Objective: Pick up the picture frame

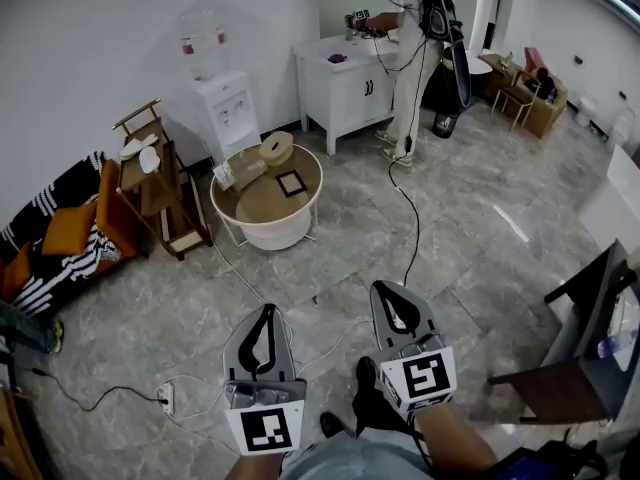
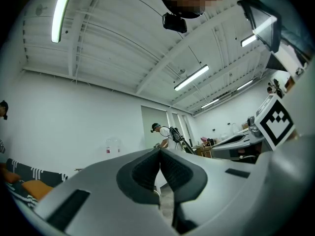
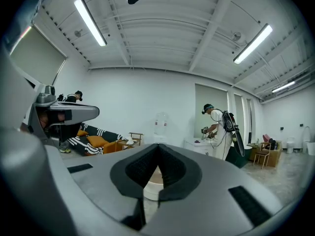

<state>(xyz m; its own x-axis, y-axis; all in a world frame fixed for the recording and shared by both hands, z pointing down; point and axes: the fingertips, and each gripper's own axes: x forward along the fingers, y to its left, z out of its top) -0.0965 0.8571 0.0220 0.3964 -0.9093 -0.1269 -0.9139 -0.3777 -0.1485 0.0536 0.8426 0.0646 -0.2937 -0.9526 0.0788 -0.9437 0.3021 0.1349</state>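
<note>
We hold the left hand-held gripper (image 1: 267,313) and the right hand-held gripper (image 1: 385,293) shut and empty, probably because the picture frame (image 1: 290,183) lies far ahead of them on the round tabletop (image 1: 258,206).

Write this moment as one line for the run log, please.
task: not started | left gripper: shut, empty | right gripper: shut, empty | picture frame: lying on round table, untouched, well ahead

Floor (image 1: 480,268) glossy stone tile; round table (image 1: 255,204) wood top; left gripper (image 1: 268,310), right gripper (image 1: 384,288) matt plastic.
</note>
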